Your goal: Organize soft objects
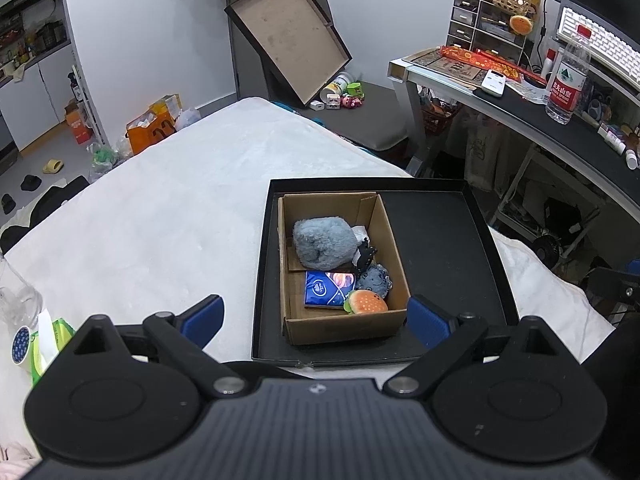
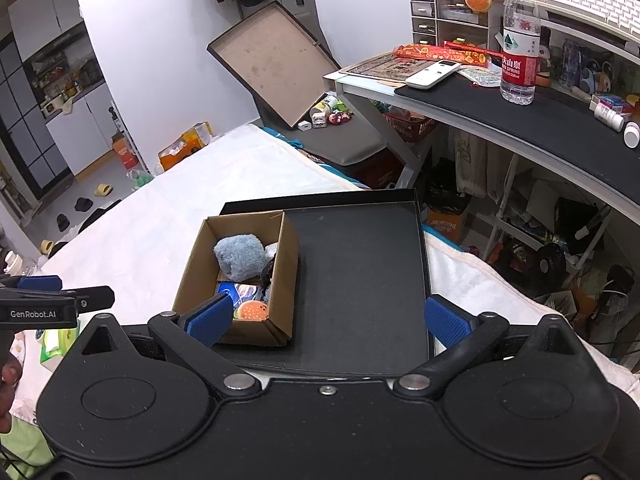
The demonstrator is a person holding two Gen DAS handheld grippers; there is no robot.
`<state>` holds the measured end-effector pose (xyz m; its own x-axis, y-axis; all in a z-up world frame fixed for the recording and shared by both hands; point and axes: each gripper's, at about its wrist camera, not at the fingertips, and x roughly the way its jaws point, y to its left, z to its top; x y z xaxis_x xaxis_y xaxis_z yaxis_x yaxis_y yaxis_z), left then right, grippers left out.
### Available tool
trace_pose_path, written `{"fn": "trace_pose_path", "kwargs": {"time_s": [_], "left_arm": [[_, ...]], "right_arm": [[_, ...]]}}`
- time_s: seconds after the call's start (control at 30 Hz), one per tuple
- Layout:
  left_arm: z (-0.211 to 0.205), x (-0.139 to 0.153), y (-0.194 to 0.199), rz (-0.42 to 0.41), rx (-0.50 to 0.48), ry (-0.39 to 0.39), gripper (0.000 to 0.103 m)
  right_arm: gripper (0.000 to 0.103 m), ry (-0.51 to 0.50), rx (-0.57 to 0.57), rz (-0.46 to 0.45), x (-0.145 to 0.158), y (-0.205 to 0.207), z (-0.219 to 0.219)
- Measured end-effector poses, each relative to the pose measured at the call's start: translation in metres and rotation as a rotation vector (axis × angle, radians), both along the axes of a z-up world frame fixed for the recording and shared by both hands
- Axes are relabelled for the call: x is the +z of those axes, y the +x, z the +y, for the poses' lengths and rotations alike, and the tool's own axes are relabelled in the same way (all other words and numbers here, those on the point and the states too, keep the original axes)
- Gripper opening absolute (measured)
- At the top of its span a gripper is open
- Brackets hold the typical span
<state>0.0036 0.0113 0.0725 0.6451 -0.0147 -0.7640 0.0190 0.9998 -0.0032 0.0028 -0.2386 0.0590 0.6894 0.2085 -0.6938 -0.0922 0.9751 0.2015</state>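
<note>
1. Both claws spread, holding nothing: left gripper (image 1: 314,316), right gripper (image 2: 326,318)
2. Soft stuff sits in the cardboard box (image 1: 394,240) just ahead of the left claw: grey plush (image 1: 324,244), burger plush (image 1: 367,302), tissue pack (image 1: 328,288). Box stands in the left half of the black tray (image 1: 448,248)
3. Risk: a finger clips the near box wall on reach-in, box slides or tips
4. Risk: burger plush touches tissue pack, so a pinch may drag both
5. Tray rests on a soft white blanket (image 1: 180,208); pressing down could rock it

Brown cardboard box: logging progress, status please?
Left gripper open, empty. Right gripper open, empty. Brown cardboard box on black tray holds fluffy grey-blue plush, burger plush, blue packet. Nothing blocking.
</note>
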Motion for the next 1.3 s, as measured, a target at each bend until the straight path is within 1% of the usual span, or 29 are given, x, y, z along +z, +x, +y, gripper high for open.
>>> {"fn": "trace_pose_path", "kwargs": {"time_s": [0.53, 0.7, 1.3], "left_arm": [[-0.007, -0.002, -0.001, 0.005, -0.016, -0.002, 0.097], [-0.011, -0.003, -0.001, 0.005, -0.027, 0.004, 0.097], [-0.011, -0.006, 0.001, 0.008, -0.026, -0.001, 0.097]], "right_arm": [[0.103, -0.009, 0.001, 0.005, -0.002, -0.002, 0.001], [0.103, 0.003, -0.003, -0.002, -0.002, -0.003, -0.001], [0.103, 0.002, -0.01, 0.012, -0.006, -0.002, 0.002]]}}
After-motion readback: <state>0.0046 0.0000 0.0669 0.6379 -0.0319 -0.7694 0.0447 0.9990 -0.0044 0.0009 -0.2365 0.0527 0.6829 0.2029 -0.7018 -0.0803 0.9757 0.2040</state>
